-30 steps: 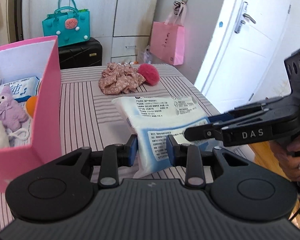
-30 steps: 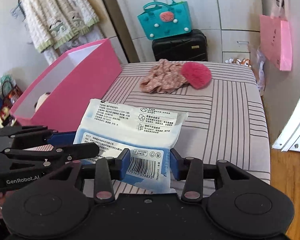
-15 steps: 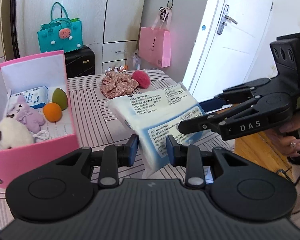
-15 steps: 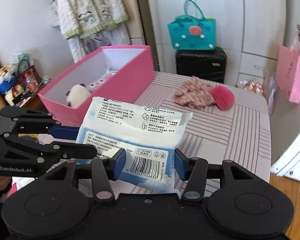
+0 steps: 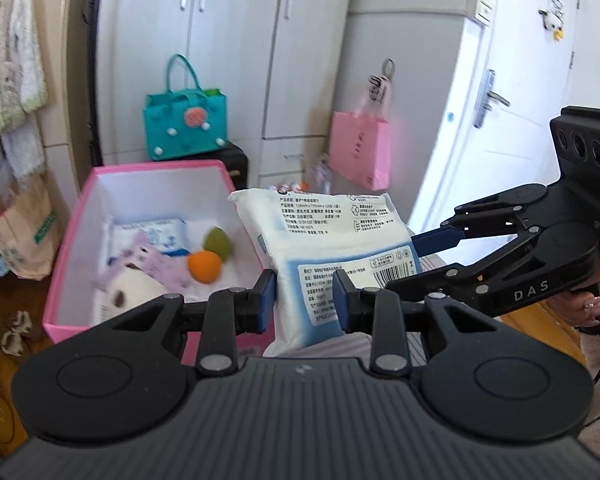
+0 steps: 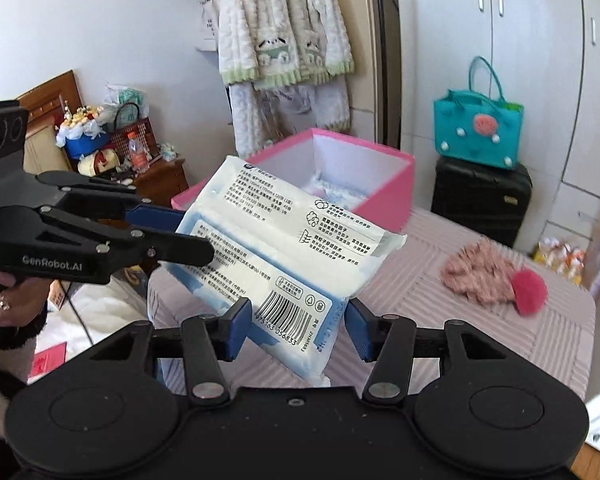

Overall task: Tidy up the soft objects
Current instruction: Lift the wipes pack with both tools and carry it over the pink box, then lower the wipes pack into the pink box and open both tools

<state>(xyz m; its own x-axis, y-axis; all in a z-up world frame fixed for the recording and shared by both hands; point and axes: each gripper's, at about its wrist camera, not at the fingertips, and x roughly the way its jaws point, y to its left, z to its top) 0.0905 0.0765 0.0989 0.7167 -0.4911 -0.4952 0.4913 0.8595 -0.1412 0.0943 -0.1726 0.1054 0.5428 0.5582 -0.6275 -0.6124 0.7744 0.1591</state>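
Note:
A white and blue soft tissue pack [image 5: 328, 256] is held in the air by both grippers. My left gripper [image 5: 305, 300] is shut on its near end; it also shows in the right wrist view [image 6: 172, 228]. My right gripper [image 6: 296, 326] is shut on the barcode end of the pack [image 6: 284, 248]; it also shows in the left wrist view [image 5: 420, 256]. The open pink box [image 5: 76, 216] lies to the left below the pack, holding plush toys, an orange ball [image 5: 205, 266], a green ball and a blue pack. A floral cloth [image 6: 476, 272] and a pink puff [image 6: 530, 292] lie on the striped table [image 6: 440, 320].
A teal bag [image 6: 478, 132] sits on a black suitcase [image 6: 480, 200] behind the table. A pink paper bag [image 5: 360, 152] hangs by the white door. Clothes hang on the wall at left. A paper bag and slippers are on the floor left of the box.
Both grippers have lifted the tissue pack higher off the table and swung it left towards the pink box. The box's inside now shows more fully.

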